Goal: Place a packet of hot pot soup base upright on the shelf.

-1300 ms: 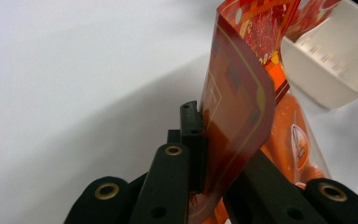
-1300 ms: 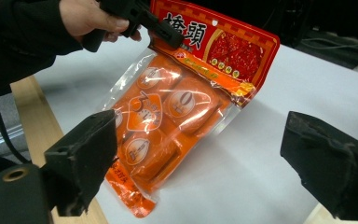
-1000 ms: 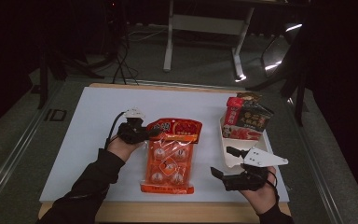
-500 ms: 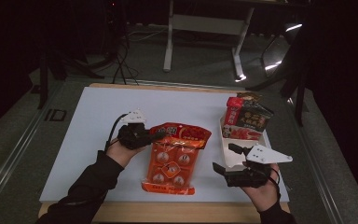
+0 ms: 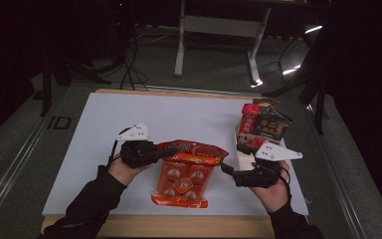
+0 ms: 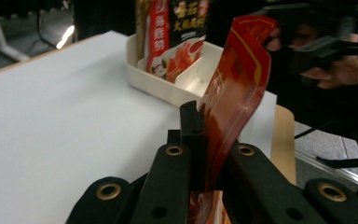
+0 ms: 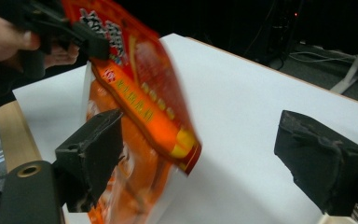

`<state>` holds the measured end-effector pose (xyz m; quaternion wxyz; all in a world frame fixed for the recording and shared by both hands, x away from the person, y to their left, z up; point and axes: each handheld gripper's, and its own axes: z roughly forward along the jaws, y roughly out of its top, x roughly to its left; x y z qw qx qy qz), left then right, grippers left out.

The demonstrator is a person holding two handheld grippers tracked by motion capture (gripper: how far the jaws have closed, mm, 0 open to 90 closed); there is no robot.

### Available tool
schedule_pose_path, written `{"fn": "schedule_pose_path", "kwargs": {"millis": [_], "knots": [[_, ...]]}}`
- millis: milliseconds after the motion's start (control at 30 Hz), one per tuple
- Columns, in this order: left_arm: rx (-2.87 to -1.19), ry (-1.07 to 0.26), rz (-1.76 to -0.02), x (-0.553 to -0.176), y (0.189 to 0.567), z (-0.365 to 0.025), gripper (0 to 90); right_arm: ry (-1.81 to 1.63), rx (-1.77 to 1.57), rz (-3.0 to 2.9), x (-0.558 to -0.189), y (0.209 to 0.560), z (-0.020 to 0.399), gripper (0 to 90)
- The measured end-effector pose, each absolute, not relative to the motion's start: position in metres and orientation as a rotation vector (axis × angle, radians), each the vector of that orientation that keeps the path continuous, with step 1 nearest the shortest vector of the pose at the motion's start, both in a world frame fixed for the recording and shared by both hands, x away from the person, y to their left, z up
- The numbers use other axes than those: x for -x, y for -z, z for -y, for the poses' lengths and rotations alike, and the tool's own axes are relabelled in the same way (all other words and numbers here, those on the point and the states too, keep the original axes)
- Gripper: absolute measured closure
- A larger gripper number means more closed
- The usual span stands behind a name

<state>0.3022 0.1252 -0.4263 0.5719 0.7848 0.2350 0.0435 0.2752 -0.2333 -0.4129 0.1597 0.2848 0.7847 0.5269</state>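
Red snack pouch [image 5: 186,169] lay near the front edge of the white table [image 5: 129,119], its top seam lifted clear of the surface while its lower end still rested there. A second before, the whole pouch had lain flatter and a little to the left; since then its top had come up and drifted toward the white tray [image 5: 242,149] of upright packets [image 5: 263,124] at the right. The left gripper [image 5: 161,151] was clamped on that top seam, its jaws tight on the foil, as the left gripper view also showed [image 6: 205,154]. The right gripper [image 5: 225,169] sat just beside the pouch's right corner, jaws wide apart and having just been closing slightly, with the corner between them but not pinched [image 7: 186,154]. Judging by this, the pouch was being raised for a two-handed carry to the tray, and the second grip was not yet made.
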Motion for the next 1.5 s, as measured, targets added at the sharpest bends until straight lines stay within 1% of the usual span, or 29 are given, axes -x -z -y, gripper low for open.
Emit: {"fn": "schedule_pose_path", "kwargs": {"millis": [133,200,267,300,333,367,400,433,467,500,667,733,800,867,933,1100,1133,1200,1233,1300,1367,1400,1500], "knots": [[-1.822,-0.095,-0.533,-0.298,0.427,-0.127,90.0,-1.526,-0.785,-2.277,-0.284,0.418,0.221,16.1],[-1.821,-0.092,-0.527,-0.296,0.427,-0.126,90.0,-1.536,-0.776,-2.319,-0.288,0.422,0.215,20.3],[-1.823,-0.105,-0.525,-0.294,0.426,-0.125,90.0,-1.534,-0.777,-2.33,-0.29,0.424,0.213,21.4],[-1.825,-0.107,-0.525,-0.294,0.426,-0.125,89.9,-1.552,-0.764,-2.363,-0.294,0.428,0.209,26.4],[-1.824,-0.11,-0.528,-0.293,0.425,-0.125,89.9,-1.553,-0.768,-2.363,-0.294,0.429,0.208,29.5],[-1.825,-0.115,-0.527,-0.292,0.425,-0.125,89.9,-1.563,-0.761,-2.367,-0.295,0.431,0.207,37.6],[-1.824,-0.124,-0.534,-0.291,0.425,-0.124,89.8,-1.571,-0.752,-2.383,-0.296,0.432,0.206,40.3],[-1.824,-0.124,-0.534,-0.291,0.425,-0.124,89.8,-1.571,-0.752,-2.383,-0.296,0.432,0.206,40.3],[-1.818,-0.122,-0.537,-0.29,0.426,-0.124,89.8,-1.566,-0.746,-2.39,-0.295,0.433,0.204,43.7],[-1.816,-0.122,-0.541,-0.29,0.426,-0.124,89.8,-1.54,-0.726,-2.425,-0.295,0.434,0.201,54.7],[-1.807,-0.111,-0.554,-0.291,0.429,-0.125,89.7,-1.495,-0.691,-2.463,-0.294,0.435,0.198,72.0],[-1.801,-0.108,-0.557,-0.291,0.43,-0.125,89.7,-1.502,-0.684,-2.486,-0.295,0.435,0.199,75.5],[-1.801,-0.113,-0.557,-0.291,0.429,-0.125,89.8,-1.49,-0.678,-2.522,-0.296,0.436,0.197,75.9],[-1.803,-0.116,-0.56,-0.29,0.429,-0.124,89.7,-1.491,-0.669,-2.544,-0.296,0.437,0.196,84.1],[-1.807,-0.124,-0.56,-0.29,0.428,-0.124,89.7,-1.486,-0.67,-2.548,-0.295,0.436,0.195,88.2],[-1.813,-0.138,-0.534,-0.288,0.428,-0.126,87.9,-1.426,-0.624,-2.565,-0.288,0.428,0.192,90.0],[-1.808,-0.147,-0.529,-0.287,0.428,-0.127,86.6,-1.42,-0.616,-2.562,-0.287,0.428,0.191,90.0],[-1.802,-0.174,-0.532,-0.285,0.429,-0.129,79.9,-1.417,-0.603,-2.563,-0.285,0.426,0.19,90.0],[-1.803,-0.171,-0.531,-0.285,0.429,-0.129,78.5,-1.428,-0.601,-2.562,-0.284,0.425,0.189,90.0],[-1.799,-0.175,-0.54,-0.284,0.429,-0.131,69.2,-1.419,-0.582,-2.56,-0.282,0.423,0.187,90.0],[-1.795,-0.193,-0.534,-0.283,0.429,-0.132,63.7,-1.411,-0.561,-2.562,-0.28,0.421,0.185,90.0],[-1.8,-0.194,-0.533,-0.283,0.429,-0.131,58.2,-1.388,-0.537,-2.56,-0.279,0.419,0.183,90.0],[-1.802,-0.214,-0.536,-0.279,0.431,-0.13,45.5,-1.358,-0.519,-2.554,-0.276,0.417,0.179,90.0]]}}
